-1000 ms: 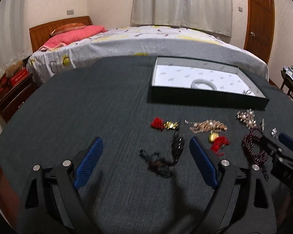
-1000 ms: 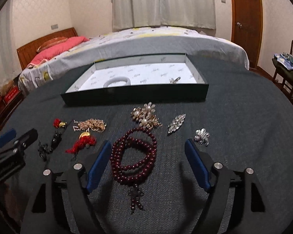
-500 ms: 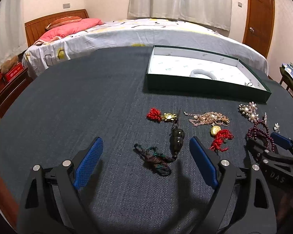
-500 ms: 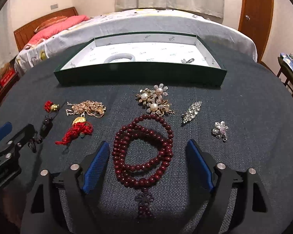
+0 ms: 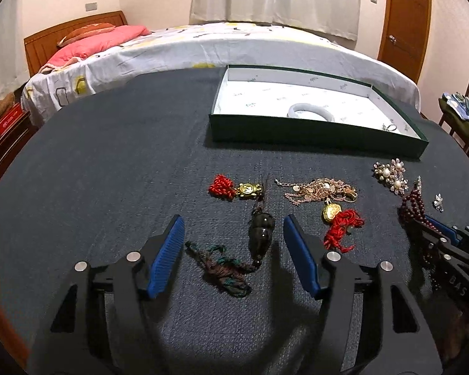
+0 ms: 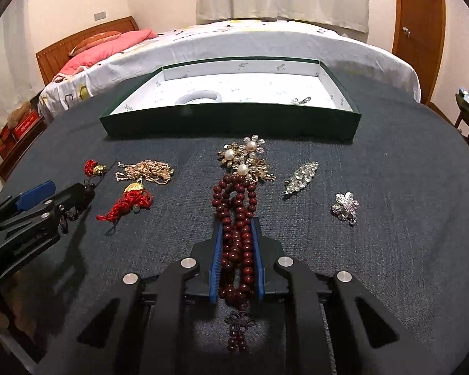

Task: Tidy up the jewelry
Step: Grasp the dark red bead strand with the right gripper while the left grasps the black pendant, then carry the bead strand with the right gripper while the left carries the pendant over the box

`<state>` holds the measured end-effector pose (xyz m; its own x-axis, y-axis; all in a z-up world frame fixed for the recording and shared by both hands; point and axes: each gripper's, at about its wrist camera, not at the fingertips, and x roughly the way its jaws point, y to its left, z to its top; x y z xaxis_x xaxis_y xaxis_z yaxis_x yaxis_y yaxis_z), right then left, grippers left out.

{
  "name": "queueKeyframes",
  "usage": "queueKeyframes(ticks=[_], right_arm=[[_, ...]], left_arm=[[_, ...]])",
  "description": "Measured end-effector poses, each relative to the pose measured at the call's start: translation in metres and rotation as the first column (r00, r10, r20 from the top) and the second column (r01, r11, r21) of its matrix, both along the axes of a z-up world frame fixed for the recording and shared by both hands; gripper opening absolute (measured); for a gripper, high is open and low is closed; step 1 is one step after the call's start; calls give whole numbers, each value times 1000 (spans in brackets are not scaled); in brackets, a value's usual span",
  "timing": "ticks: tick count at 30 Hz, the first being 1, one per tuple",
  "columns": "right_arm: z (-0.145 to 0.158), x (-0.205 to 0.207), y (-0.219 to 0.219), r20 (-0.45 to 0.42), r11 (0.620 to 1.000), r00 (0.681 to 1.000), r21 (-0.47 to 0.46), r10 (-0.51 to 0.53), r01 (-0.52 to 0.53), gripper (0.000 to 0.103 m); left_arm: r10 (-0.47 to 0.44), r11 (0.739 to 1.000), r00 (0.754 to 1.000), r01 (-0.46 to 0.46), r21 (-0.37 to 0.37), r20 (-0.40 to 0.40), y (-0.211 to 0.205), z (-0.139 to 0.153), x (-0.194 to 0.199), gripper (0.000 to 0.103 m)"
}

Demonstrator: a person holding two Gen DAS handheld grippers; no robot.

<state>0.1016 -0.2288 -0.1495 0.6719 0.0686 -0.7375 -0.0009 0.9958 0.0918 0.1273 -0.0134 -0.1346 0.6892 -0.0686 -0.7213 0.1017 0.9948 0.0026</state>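
Note:
My right gripper is shut on the dark red bead bracelet, squeezed into a long strand on the dark table; its black knot and tassel hang behind the pads. My left gripper is open, its blue pads either side of a dark gourd pendant with a braided cord. The green box with a white lining holds a pale bangle and a small silver piece. The right gripper also shows in the left wrist view.
Loose on the table: a red-knot gold charm, a gold chain pile, a red tassel charm, a pearl brooch, a crystal leaf brooch and a silver flower brooch. A bed stands beyond the table; a chair is at the right.
My right gripper has closed on the red bead bracelet, pressing its loop into a narrow strand. My left gripper has moved forward so the gourd pendant lies between its open pads.

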Motion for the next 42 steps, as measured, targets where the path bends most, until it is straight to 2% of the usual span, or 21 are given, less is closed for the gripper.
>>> queueKeyframes(ticks=[2, 5, 7, 9, 13, 19, 25, 34, 42], right_arm=[[0, -1, -2, 1, 1000, 1000, 6, -4, 4, 18], [0, -1, -6, 4, 1000, 1000, 12, -13, 13, 18], [1, -2, -10, 8, 1000, 1000, 15, -21, 21, 18], [1, -3, -13, 10, 999, 1000, 19, -28, 27, 18], [1, -5, -19, 16, 999, 999, 24, -35, 35, 18], [5, -9, -24, 36, 999, 999, 29, -38, 36, 18], [12, -12, -26, 62, 999, 997, 29, -39, 37, 18], [42, -11, -31, 147, 999, 988, 38, -42, 36, 18], [75, 10, -35, 244, 999, 969, 35, -42, 35, 18]], left_arm=[[-3, 1000, 1000, 3, -1, -13, -1, -2, 2, 62], [-19, 1000, 999, 19, 7, -27, -4, -6, 4, 50], [-41, 999, 998, 41, -1, -42, -6, -9, 5, 38], [-55, 998, 997, 53, -28, -46, -4, -9, 5, 31], [-53, 998, 998, 52, -33, -46, -2, -10, 5, 17], [-61, 997, 997, 58, -49, -44, -2, -11, 3, 17], [-47, 999, 999, 47, -13, -2, -5, -2, -4, 17], [-44, 999, 991, 46, -9, 123, -10, 42, -8, 17], [-57, 998, 972, 64, -24, 226, -24, 81, 11, 17]])
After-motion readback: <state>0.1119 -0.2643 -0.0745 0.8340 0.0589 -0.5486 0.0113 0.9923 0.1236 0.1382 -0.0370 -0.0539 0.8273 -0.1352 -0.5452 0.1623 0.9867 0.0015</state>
